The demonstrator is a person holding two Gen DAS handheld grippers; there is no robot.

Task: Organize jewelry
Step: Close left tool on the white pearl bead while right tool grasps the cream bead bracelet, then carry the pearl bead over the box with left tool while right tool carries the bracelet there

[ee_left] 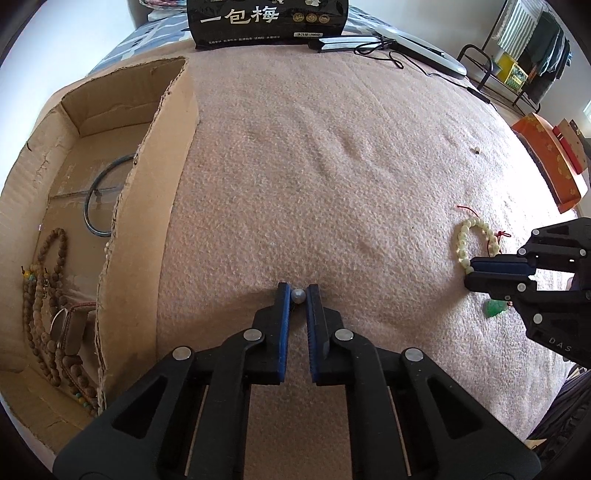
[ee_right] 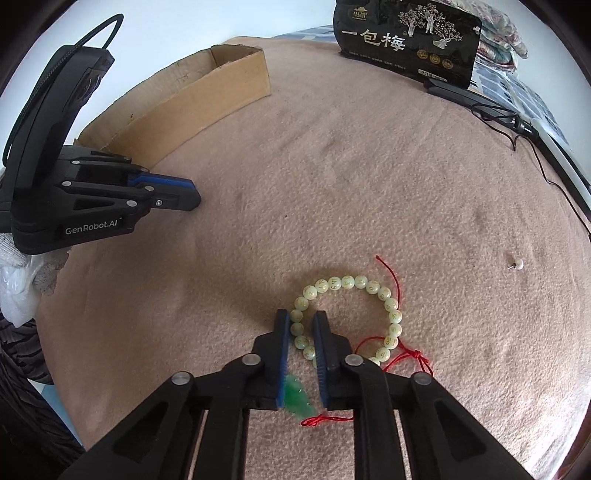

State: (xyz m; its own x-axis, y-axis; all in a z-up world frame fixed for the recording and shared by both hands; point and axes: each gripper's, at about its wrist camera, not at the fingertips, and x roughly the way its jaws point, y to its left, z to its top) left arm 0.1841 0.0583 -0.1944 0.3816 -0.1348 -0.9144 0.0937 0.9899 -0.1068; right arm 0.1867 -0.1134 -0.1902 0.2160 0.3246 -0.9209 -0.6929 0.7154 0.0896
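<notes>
My left gripper point(ee_left: 298, 295) is shut on a small grey-white pearl bead point(ee_left: 298, 295) at its fingertips, low over the pink blanket point(ee_left: 332, 166). My right gripper point(ee_right: 301, 320) straddles the left side of a pale green bead bracelet point(ee_right: 391, 306) with red cord; its jaws are a bead's width apart around those beads. A green jade pendant point(ee_right: 297, 400) on red cord lies between the fingers, further back. In the left wrist view the bracelet point(ee_left: 463, 240) and right gripper point(ee_left: 471, 271) are at the right. The left gripper point(ee_right: 194, 194) shows at the left of the right wrist view.
A cardboard box point(ee_left: 147, 177) at the left holds a dark bangle point(ee_left: 99, 199), wooden bead strings point(ee_left: 48, 295) and a watch point(ee_left: 68, 328). A black snack bag point(ee_left: 267, 22), a white device with cable point(ee_left: 417, 46) stand at the far edge. A small pearl earring point(ee_right: 517, 265) lies at the right.
</notes>
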